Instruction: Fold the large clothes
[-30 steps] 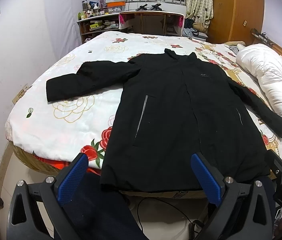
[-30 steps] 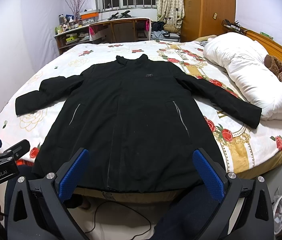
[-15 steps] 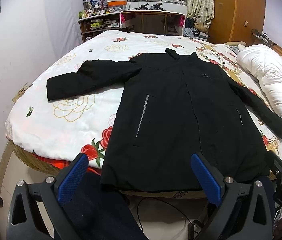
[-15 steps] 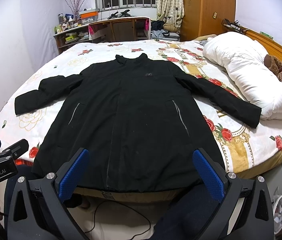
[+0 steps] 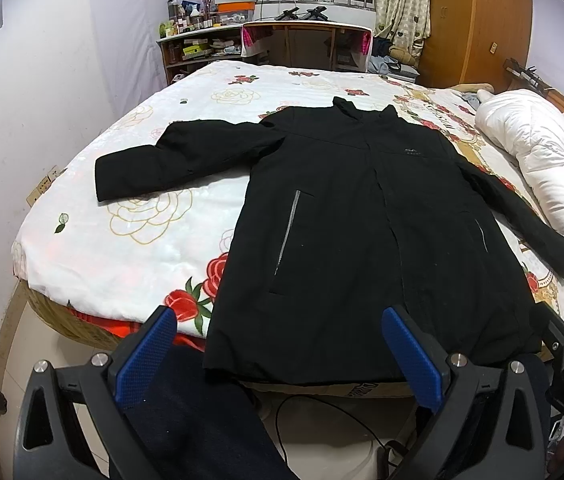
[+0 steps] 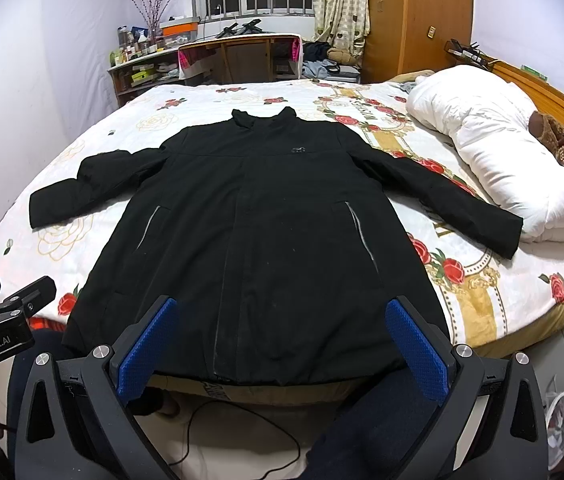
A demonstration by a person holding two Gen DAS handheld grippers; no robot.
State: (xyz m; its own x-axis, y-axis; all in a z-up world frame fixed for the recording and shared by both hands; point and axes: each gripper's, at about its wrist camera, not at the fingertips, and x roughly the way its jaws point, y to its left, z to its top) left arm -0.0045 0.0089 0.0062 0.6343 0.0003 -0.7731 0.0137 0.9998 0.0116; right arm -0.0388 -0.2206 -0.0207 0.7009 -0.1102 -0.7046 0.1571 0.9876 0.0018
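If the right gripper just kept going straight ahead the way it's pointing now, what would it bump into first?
Most likely the black coat spread flat on the bed. The right gripper is open, holds nothing, and points over the coat's bottom edge. Depth is hard to judge, but nothing else shows in between.

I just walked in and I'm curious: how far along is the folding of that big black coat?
Barely begun. Done: the black coat lies spread flat on the bed, both sleeves out. In hand: nothing; the left gripper and right gripper hover open near the hem. Left: every fold.
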